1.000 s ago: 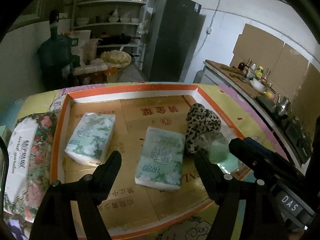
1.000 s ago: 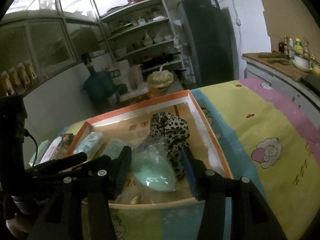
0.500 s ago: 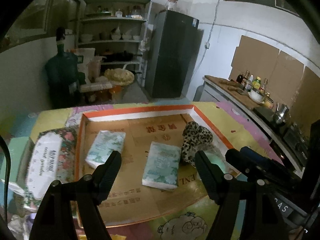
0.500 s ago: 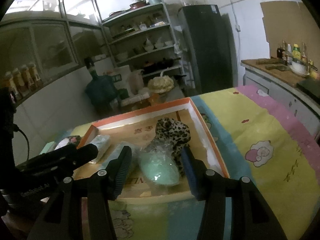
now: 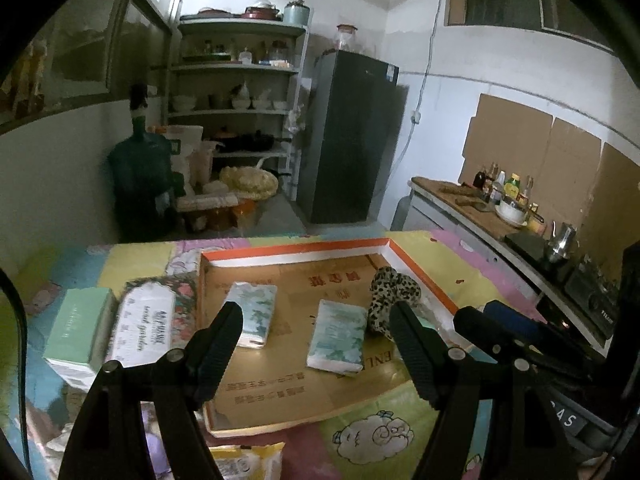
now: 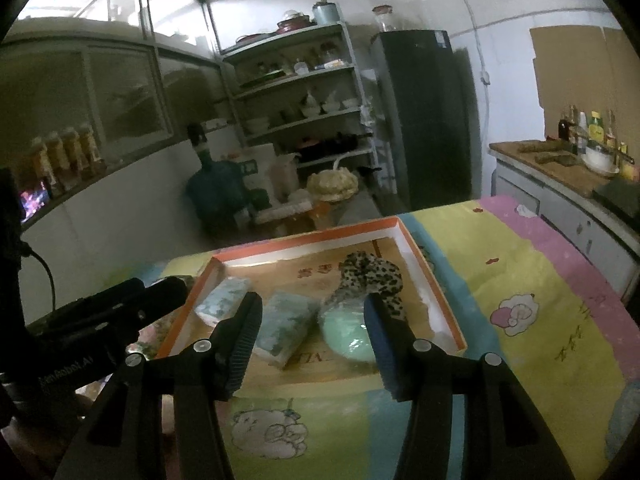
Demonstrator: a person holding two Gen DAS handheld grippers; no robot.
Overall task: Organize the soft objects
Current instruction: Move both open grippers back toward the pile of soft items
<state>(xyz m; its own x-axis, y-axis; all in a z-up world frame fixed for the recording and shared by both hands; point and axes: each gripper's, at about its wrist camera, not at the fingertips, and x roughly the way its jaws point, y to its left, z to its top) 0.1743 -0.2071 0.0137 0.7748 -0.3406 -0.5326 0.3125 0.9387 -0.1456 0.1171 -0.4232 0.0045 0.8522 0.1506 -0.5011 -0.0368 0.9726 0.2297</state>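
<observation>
**Shallow cardboard tray with four soft items; both grippers empty above its near edge**

Tray (image 5: 294, 249): flat cardboard box, orange rim, white inner walls, printed brown floor. Rests on a cartoon-print cloth (image 6: 532, 280) in yellow, pink and blue.

Contents, left wrist view:
- Tissue pack A (image 5: 256, 314), pale green pattern, lying flat at about 10 o'clock of the tray floor.
- Tissue pack B (image 5: 338, 336), same pattern, flat near the centre, apart from pack A.
- Leopard-print soft item (image 5: 390, 294), at 2 o'clock, close to the right wall.
- Mint-green item in clear wrap (image 6: 348, 334), at 4 o'clock, touching the leopard-print item; seen clearly only in the right wrist view.

Outside the tray, at its 9 o'clock:
- Floral tissue pack (image 5: 146, 326), lying just beside the left wall.
- Pale green box (image 5: 78, 330), further out at 9 o'clock beside the floral pack.
- Yellow-and-white packet (image 5: 248, 458), at 6 o'clock, partly cut off by the picture's edge.

Left gripper (image 5: 316, 346): jaws spread wide, nothing between them, held above the tray's near part.

Right gripper (image 6: 312, 334): jaws parted, moderately wide, nothing gripped; pack B and the mint-green item appear beyond the gap, below the fingers and untouched.

Background, 12 o'clock: shelving unit (image 5: 236, 92) with dishes, dark refrigerator (image 5: 352, 136), large green water bottle (image 5: 142, 172).
</observation>
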